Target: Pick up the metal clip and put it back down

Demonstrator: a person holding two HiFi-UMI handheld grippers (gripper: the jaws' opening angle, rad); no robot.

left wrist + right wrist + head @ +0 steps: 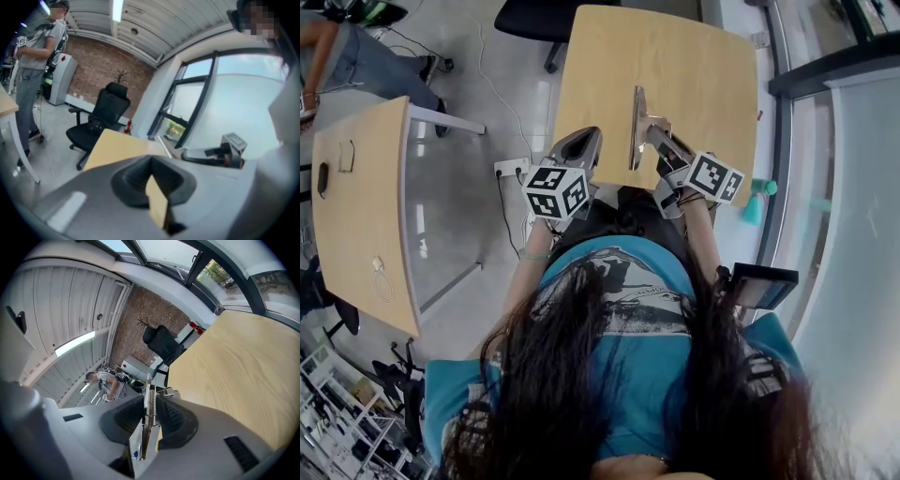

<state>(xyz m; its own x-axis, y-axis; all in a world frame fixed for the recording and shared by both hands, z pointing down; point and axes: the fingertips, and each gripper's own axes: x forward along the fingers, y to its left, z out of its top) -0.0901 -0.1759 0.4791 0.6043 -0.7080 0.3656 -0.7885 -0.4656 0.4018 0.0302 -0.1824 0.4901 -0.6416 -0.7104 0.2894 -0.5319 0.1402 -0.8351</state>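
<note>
While the right gripper (653, 134) is clamped on the metal clip (636, 127), holding it edge-up over the near part of the wood table (703, 66), the left gripper (579, 146) sits beside it w/ jaws barely apart (nothing in them afaict).

Metal clip (636, 127): smooth, shiny steel. Table (703, 66): pale wood, matt. Right hand-held gripper (149, 404): grey matt plastic.
</note>
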